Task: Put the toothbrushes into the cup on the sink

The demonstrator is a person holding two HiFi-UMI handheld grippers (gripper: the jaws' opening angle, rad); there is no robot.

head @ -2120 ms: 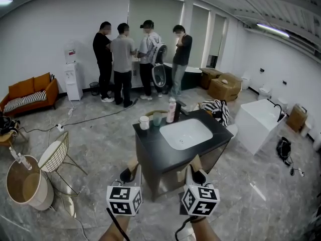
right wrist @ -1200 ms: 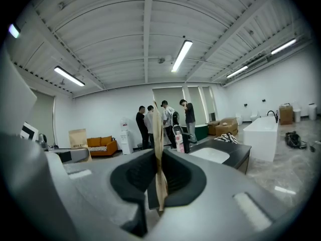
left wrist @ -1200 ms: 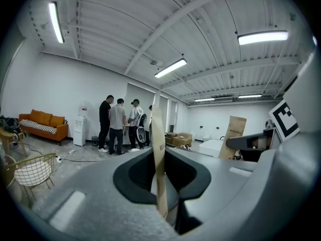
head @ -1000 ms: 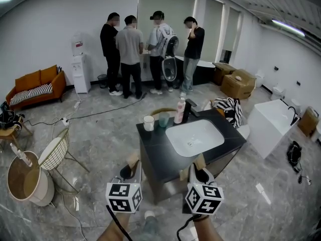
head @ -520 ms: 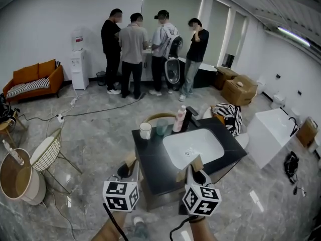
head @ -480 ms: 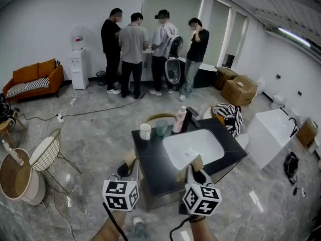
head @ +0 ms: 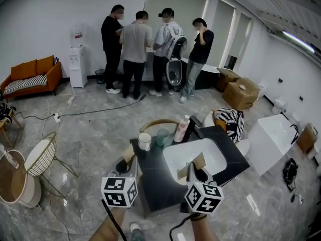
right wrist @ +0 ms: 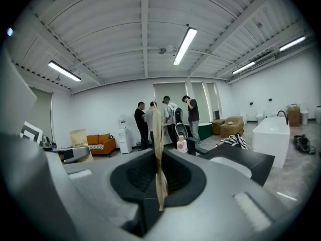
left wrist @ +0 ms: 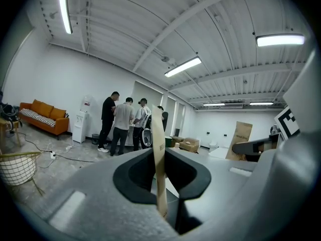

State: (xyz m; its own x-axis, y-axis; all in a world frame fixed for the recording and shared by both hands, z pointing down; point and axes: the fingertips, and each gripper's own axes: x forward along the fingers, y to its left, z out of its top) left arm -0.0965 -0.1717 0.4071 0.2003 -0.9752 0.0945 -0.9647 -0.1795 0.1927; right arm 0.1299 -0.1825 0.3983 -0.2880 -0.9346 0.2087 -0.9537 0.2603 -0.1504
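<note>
Each toothbrush pack is a thin tan paper sleeve, and both are off the table, up in the grippers. I can't tell if there's a brush inside either one.

- **Left:** the left sleeve (left wrist: 157,149) stands edge-on, with the left gripper (left wrist: 160,185) jaws closed tight on it. From the head view it sits over the near left corner of the table (head: 150,177).
- **Right:** same deal, with the right sleeve (right wrist: 157,149) pinched between the clamped jaws of the right gripper (right wrist: 159,185). It sits over the near rim of the white sink (head: 175,157).

The white cup (head: 144,141) stands at the far left of the black table, well apart from both sleeves. A greenish cup (head: 161,137) is just beside it, then a pink-and-white bottle (head: 181,129) and a dark faucet (head: 193,126).

Further out, a wire chair (head: 40,157) is off to the left and a white bathtub (head: 273,134) to the right. Four people (head: 150,44) are standing at the back wall, near an orange sofa (head: 30,77) and a water dispenser (head: 77,67).
</note>
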